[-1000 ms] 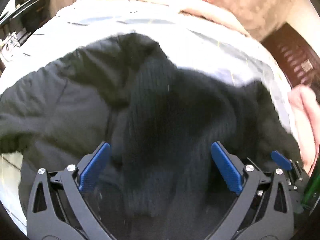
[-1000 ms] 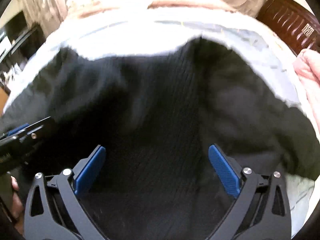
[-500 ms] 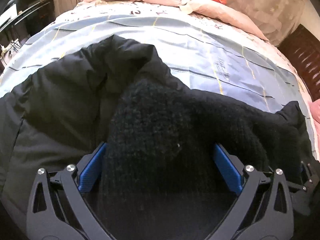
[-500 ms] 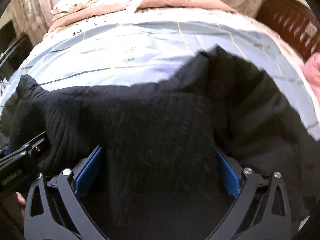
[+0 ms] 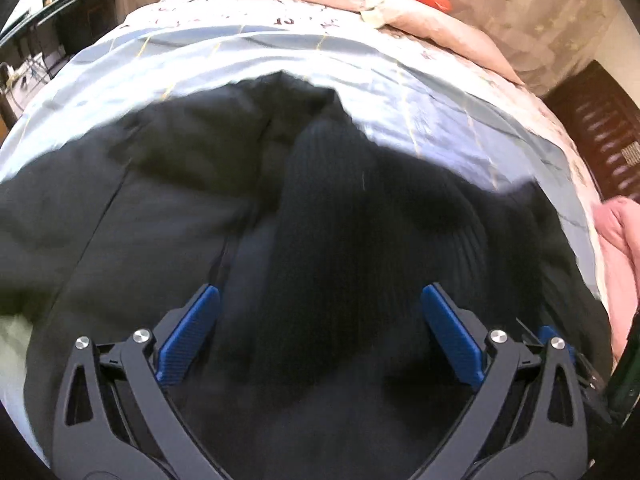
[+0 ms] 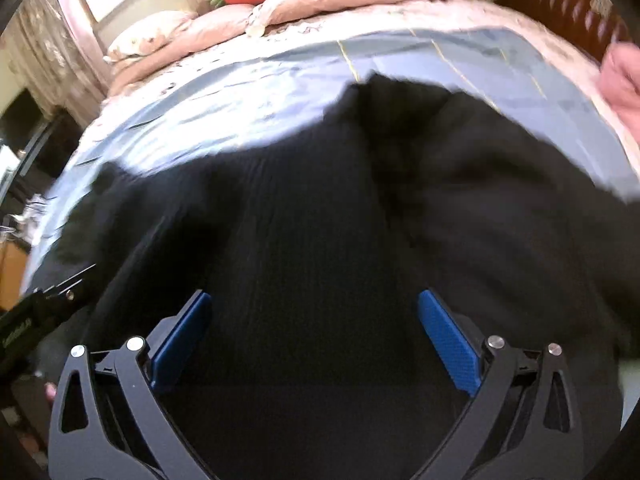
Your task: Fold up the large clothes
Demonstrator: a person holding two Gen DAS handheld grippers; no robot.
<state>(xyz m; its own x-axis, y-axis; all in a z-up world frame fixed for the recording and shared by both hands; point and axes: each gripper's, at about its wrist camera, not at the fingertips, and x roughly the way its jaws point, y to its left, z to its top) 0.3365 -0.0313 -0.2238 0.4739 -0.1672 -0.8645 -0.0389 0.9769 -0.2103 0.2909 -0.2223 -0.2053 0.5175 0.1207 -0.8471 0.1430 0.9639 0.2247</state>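
Black knit sweater [image 5: 360, 240] fills left wrist view centre to 6 o'clock, lying on a dark jacket [image 5: 120, 220] at 9 o'clock, blue bedsheet [image 5: 400, 92] at 12. Left gripper [image 5: 320, 340] fingers wide, nothing pinched. Versus half a second ago, frame is blurred and knit sits lower. Right wrist view: sweater [image 6: 320, 260] spread centre, right gripper [image 6: 312, 344] wide too. Both look released; fold probably just laid down, next grasp pending.
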